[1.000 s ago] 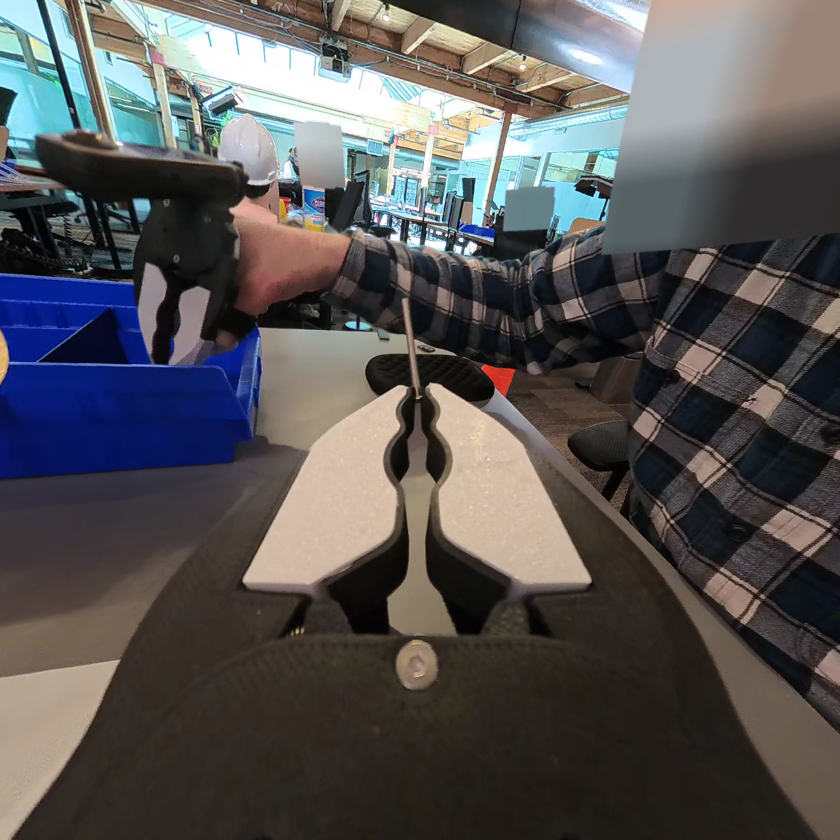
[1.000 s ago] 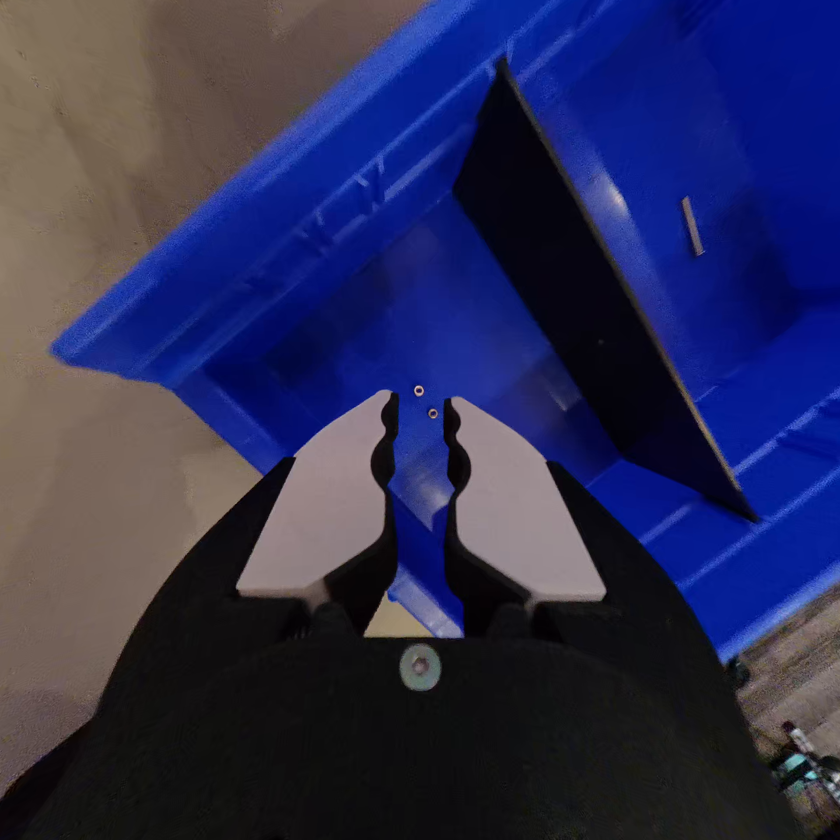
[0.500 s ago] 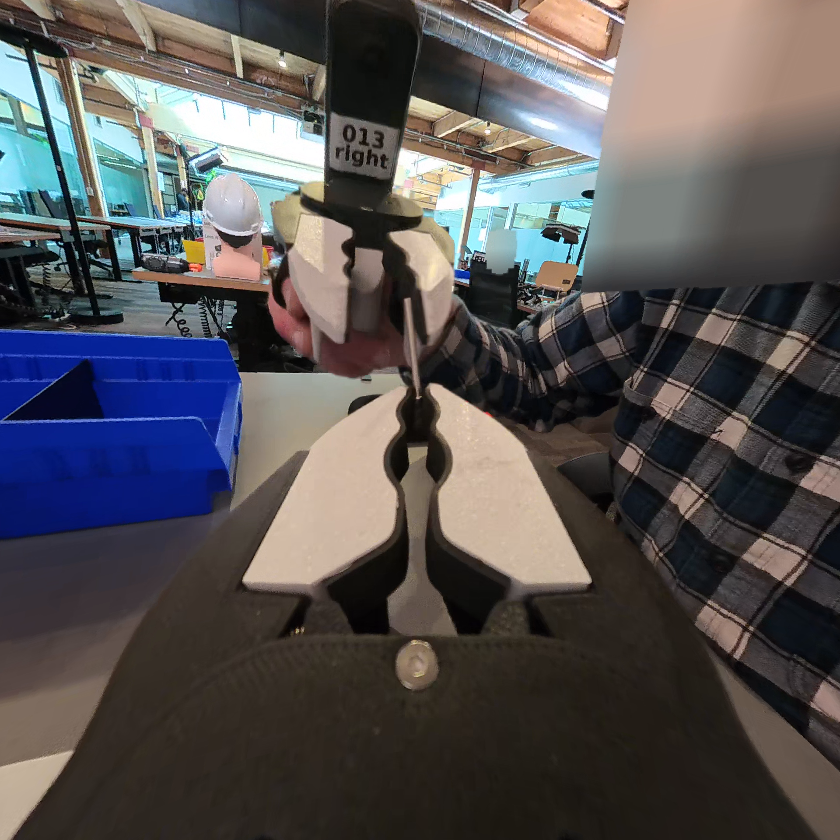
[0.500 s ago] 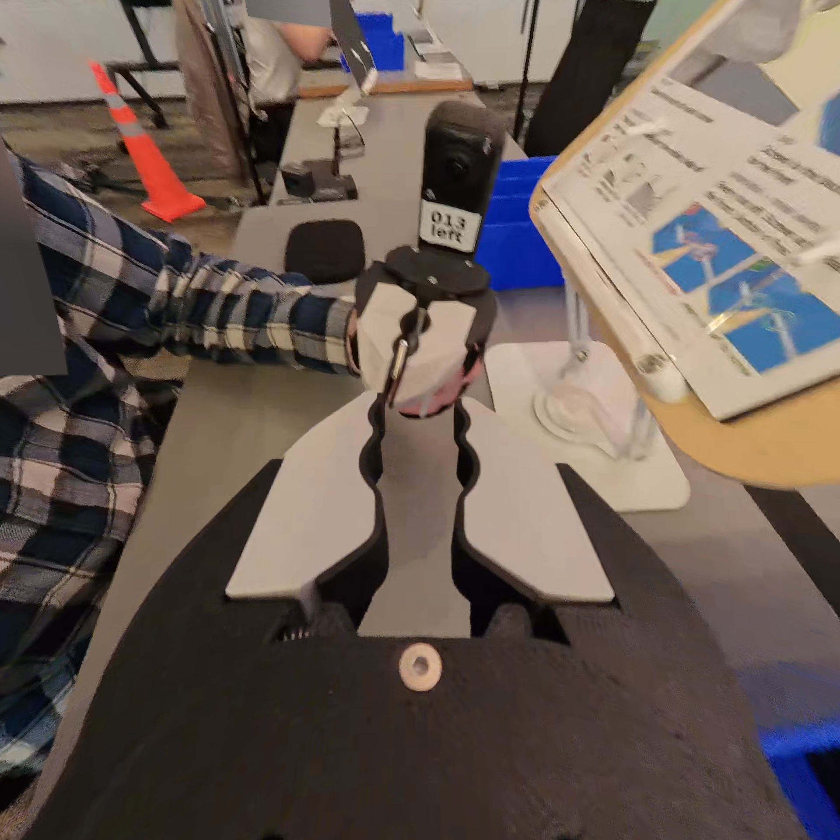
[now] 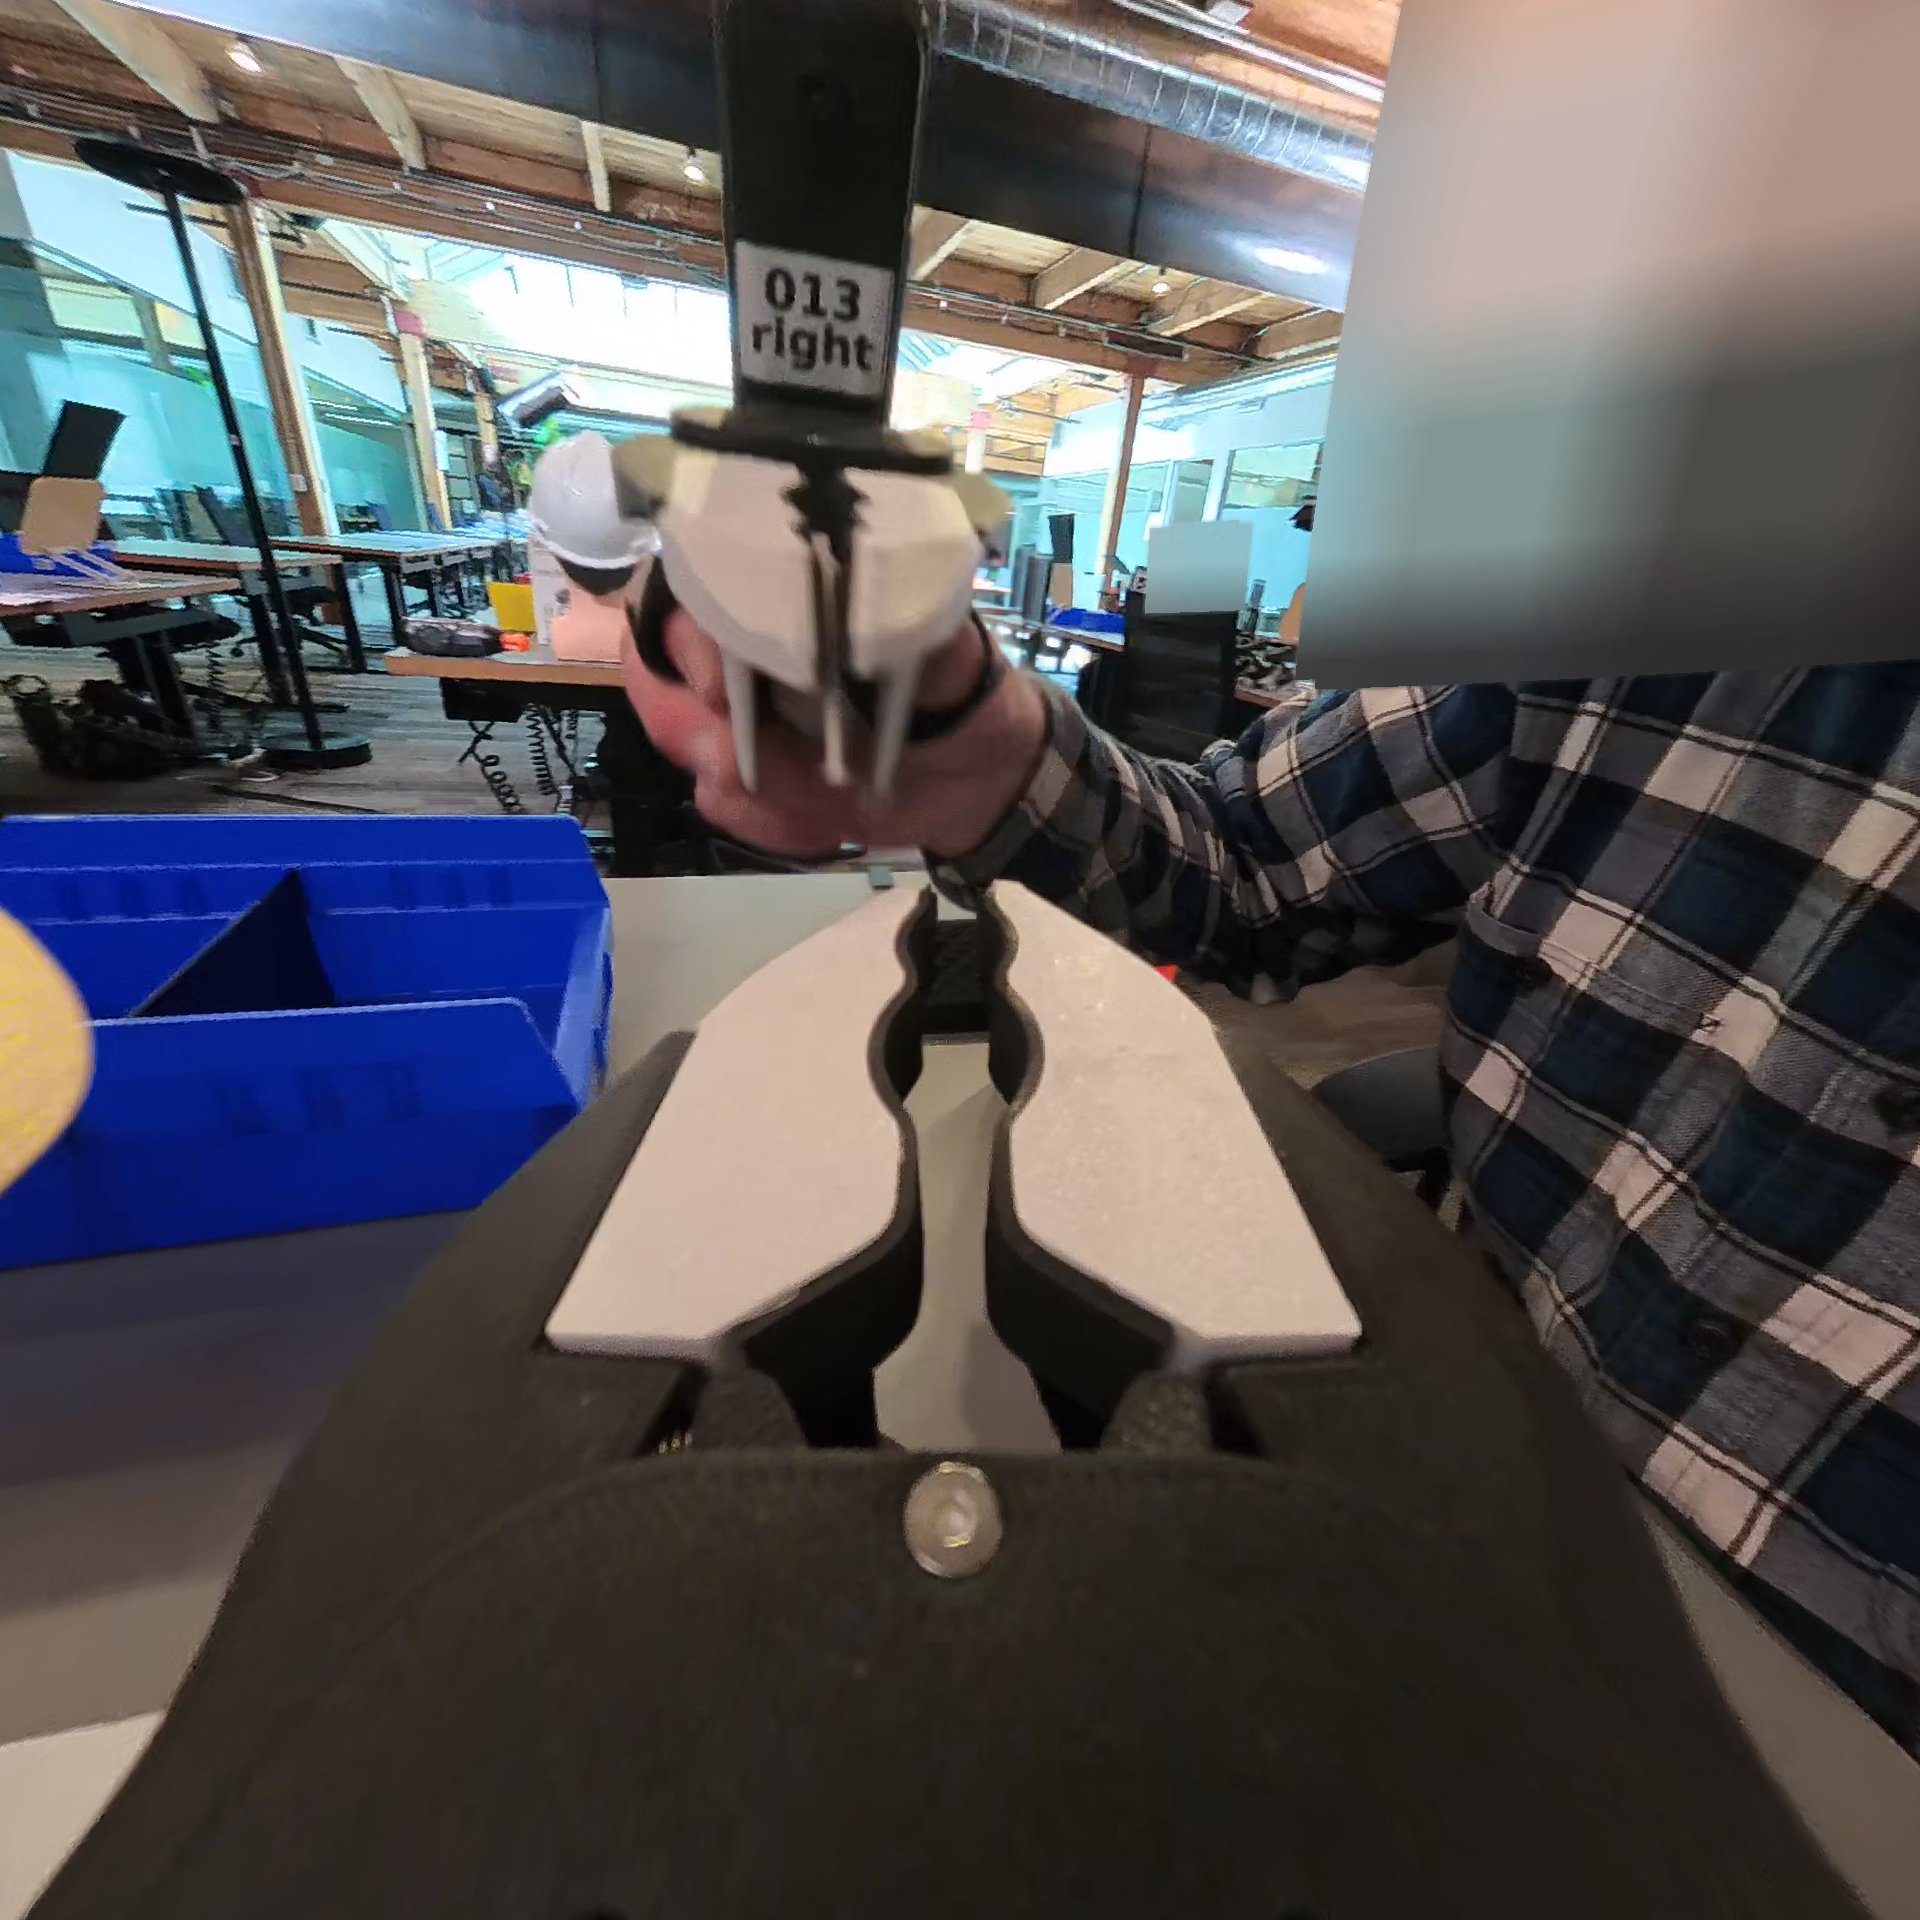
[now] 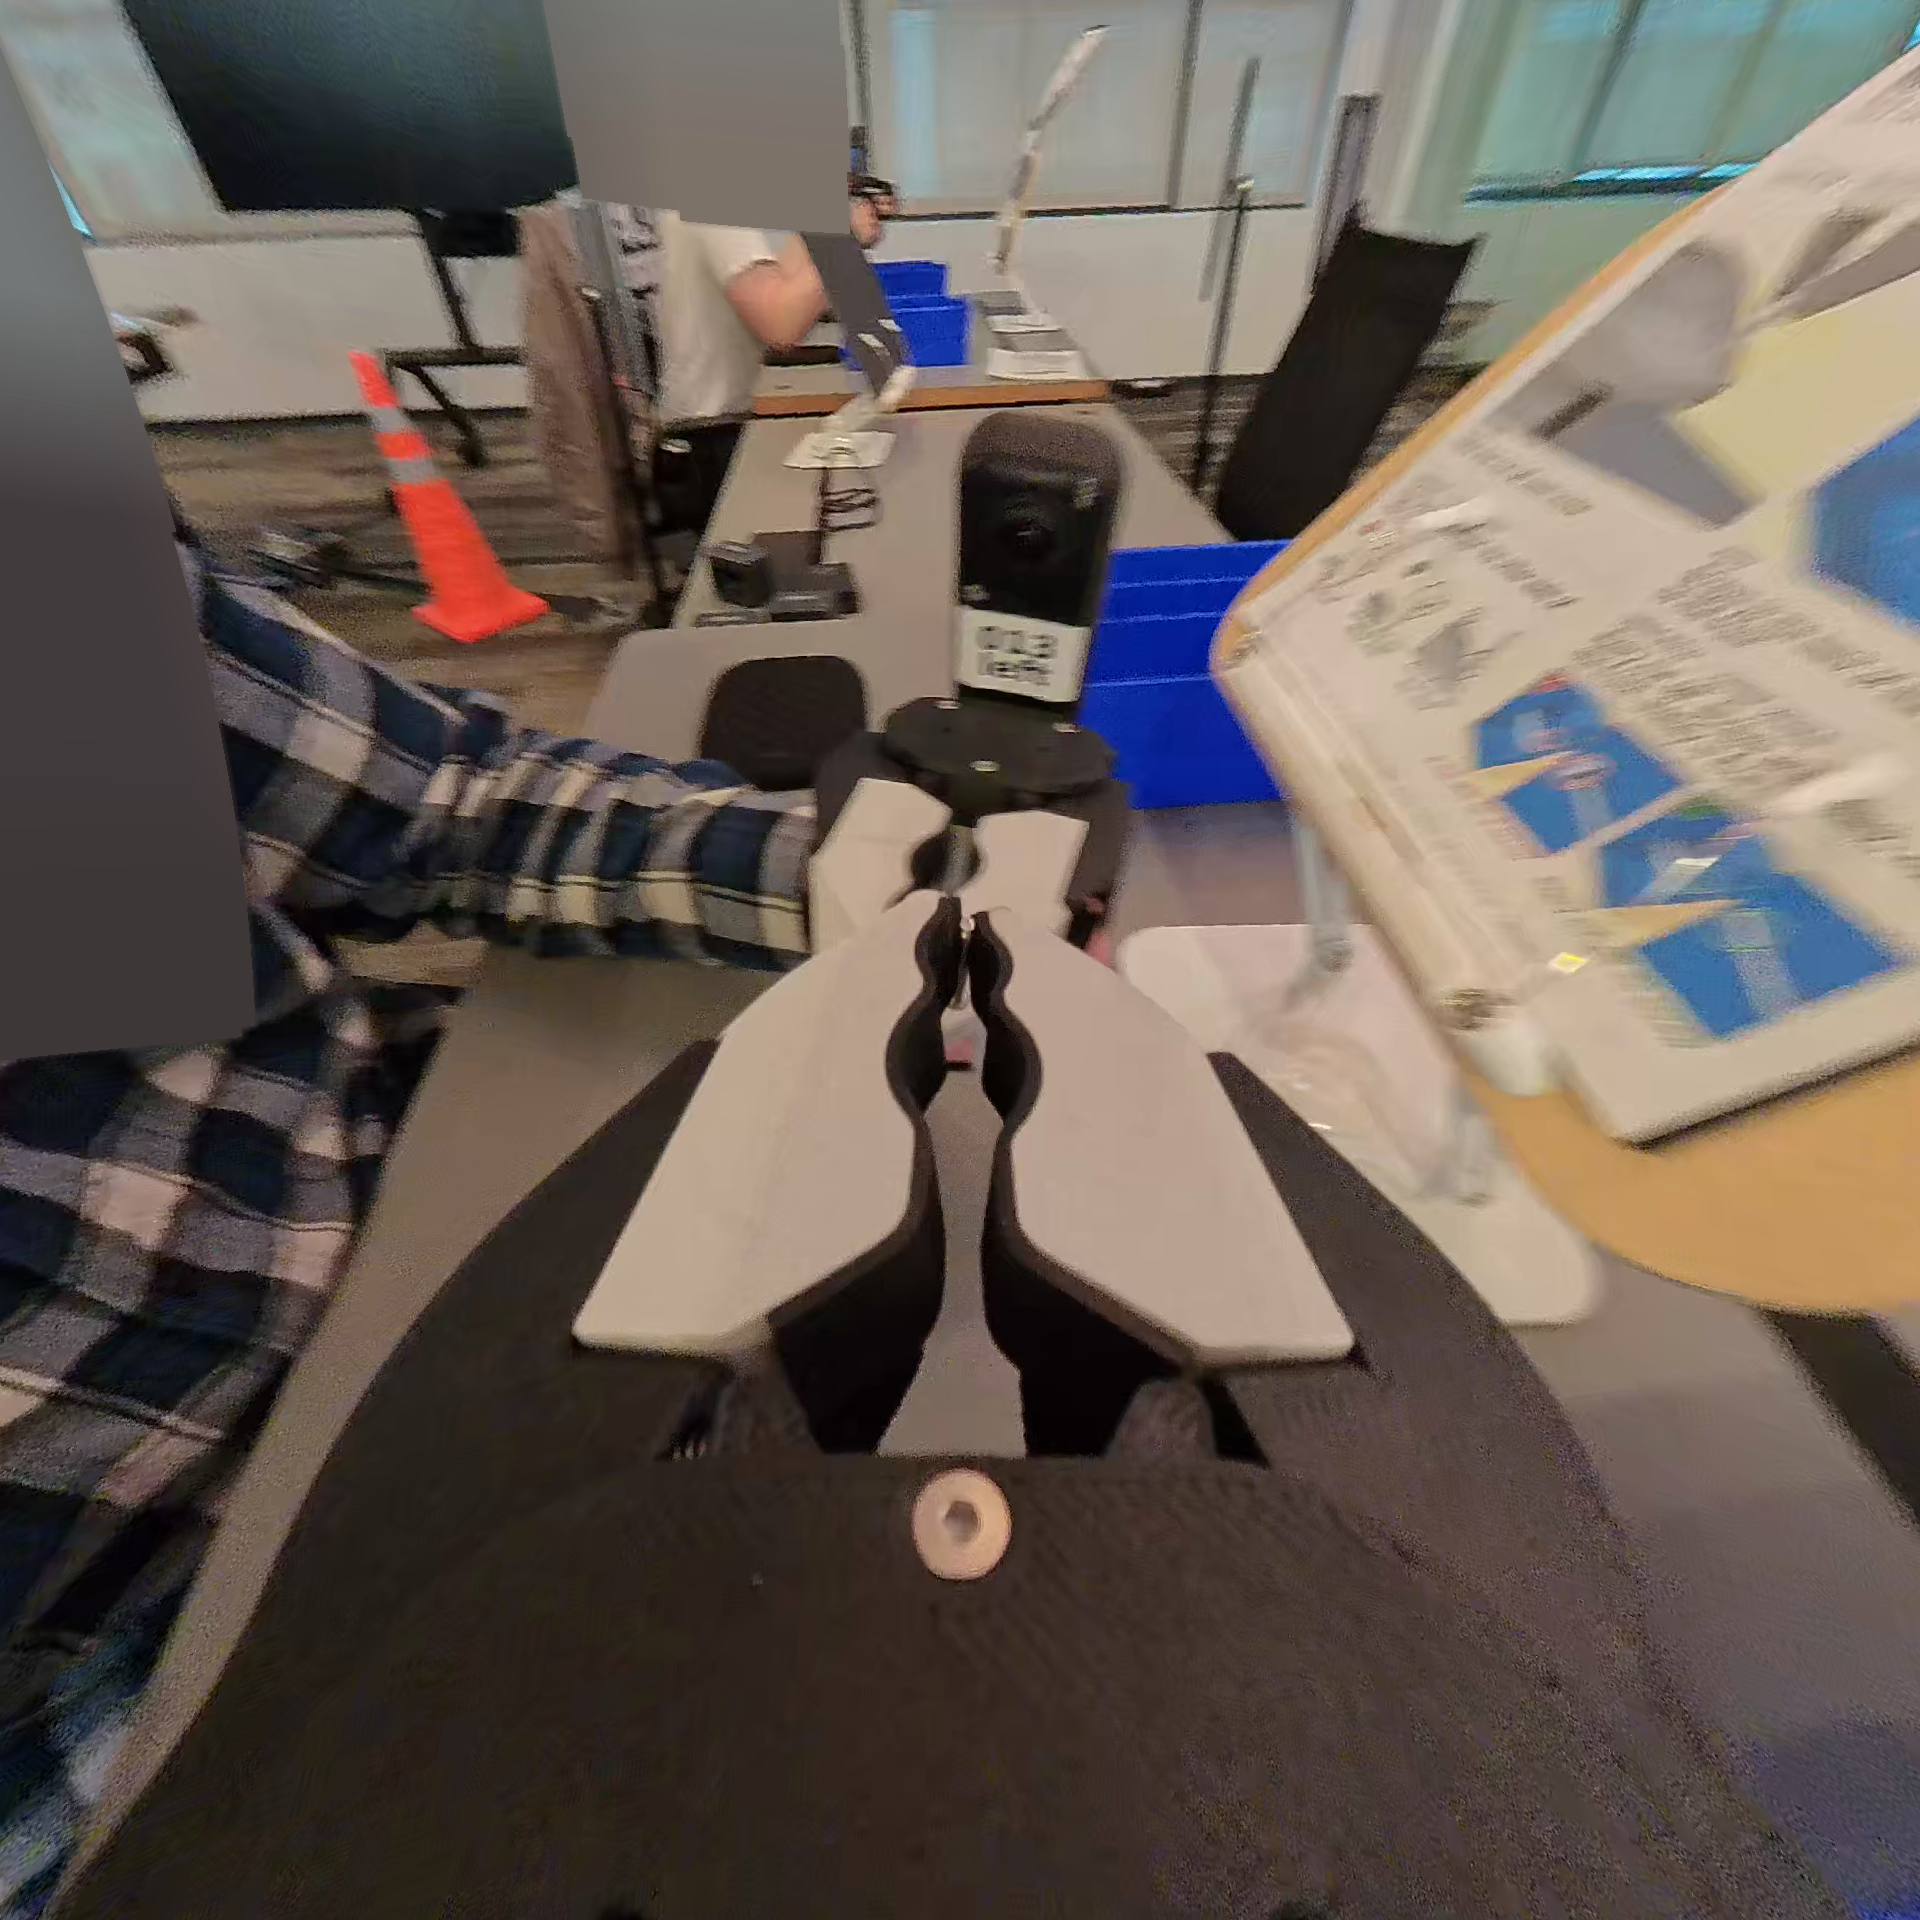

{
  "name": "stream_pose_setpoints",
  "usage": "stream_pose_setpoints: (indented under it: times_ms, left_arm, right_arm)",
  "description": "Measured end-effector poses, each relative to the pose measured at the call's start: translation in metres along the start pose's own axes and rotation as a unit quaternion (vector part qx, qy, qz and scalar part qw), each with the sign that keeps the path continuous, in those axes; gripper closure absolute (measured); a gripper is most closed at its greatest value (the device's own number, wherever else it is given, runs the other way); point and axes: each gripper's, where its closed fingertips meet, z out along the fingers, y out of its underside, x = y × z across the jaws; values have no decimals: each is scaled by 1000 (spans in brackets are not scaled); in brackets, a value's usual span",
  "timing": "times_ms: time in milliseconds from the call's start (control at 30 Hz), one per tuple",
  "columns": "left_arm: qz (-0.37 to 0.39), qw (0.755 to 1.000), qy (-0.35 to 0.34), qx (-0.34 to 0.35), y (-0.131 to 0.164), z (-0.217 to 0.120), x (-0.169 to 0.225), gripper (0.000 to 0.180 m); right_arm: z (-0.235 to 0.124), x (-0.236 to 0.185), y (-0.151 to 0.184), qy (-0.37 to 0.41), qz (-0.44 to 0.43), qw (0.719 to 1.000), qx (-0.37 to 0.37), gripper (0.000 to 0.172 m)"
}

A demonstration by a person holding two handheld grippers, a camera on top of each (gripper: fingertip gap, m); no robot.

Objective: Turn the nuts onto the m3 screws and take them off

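Blue-and-white plaid flannel sleeve [image 5: 1299, 831], black textured gripper [image 5: 956, 914] body, pale grey wavy-edged fingers [image 5: 790, 1122], silver screw [image 5: 953, 1519]

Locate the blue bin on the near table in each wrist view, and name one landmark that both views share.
Left wrist view: the blue bin sits at the left edge, mid-height, beside the left tongs.
Right wrist view: it is right of centre in the upper half, behind the camera standing on the left tongs.
Shared landmark: the black oval pad on the grey table.
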Motion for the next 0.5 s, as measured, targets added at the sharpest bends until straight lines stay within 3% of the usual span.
stream_pose_setpoints:
  times_ms: [100, 167, 367, 500]
  left_arm:
    - [17, 999, -29, -8, -4, -10, -7, 180]
    - [34, 998, -42, -23, -5, -13, -8, 180]
    - [66, 994, -66, -63, -10, -14, -6, 180]
    - [78, 990, -79, -84, -6, -14, -8, 180]
  right_arm:
    - [-38, 48, -16, 74, -11, 997, -5, 169]
    - [-70, 104, -1, 162, -6, 984, -71, 169]
    - [-134, 236, 96, 274, 141, 918, -250, 169]
    - [-153, 282, 170, 302, 182, 863, -362, 168]
